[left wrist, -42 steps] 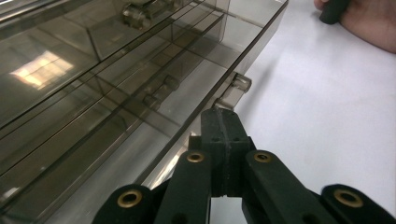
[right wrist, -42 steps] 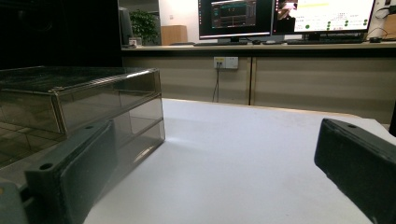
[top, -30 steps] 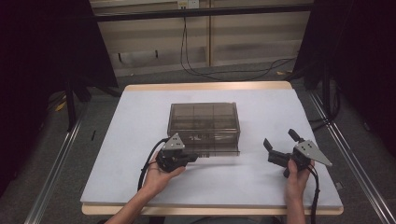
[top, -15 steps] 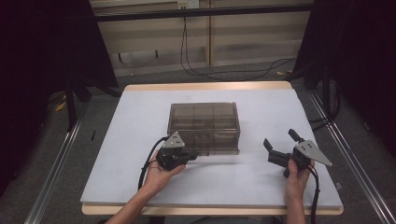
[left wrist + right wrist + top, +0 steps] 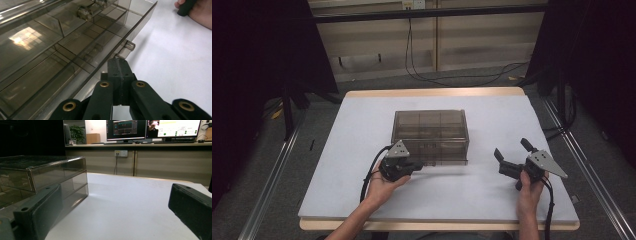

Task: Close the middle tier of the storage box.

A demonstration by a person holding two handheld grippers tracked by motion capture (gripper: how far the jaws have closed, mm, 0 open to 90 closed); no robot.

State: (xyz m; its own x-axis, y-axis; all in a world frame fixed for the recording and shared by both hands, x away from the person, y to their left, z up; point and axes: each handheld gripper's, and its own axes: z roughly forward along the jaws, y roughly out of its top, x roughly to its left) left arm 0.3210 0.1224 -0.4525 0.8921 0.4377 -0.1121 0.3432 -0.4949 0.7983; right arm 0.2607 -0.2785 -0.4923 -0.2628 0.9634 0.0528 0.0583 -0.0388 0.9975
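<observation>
At the middle of the white tabletop (image 5: 362, 130), the smoky transparent plastic drawer box (image 5: 430, 135) is met by the left gripper (image 5: 119, 65), fingers (image 5: 113, 72) clenched at its lower drawer's knob (image 5: 126, 48). The right gripper (image 5: 513, 152) is held well apart, fingers (image 5: 37, 212) spread wide, grasping nothing.

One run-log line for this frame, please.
left gripper: shut, at drawer box bottom drawer front | right gripper: open, idle
</observation>
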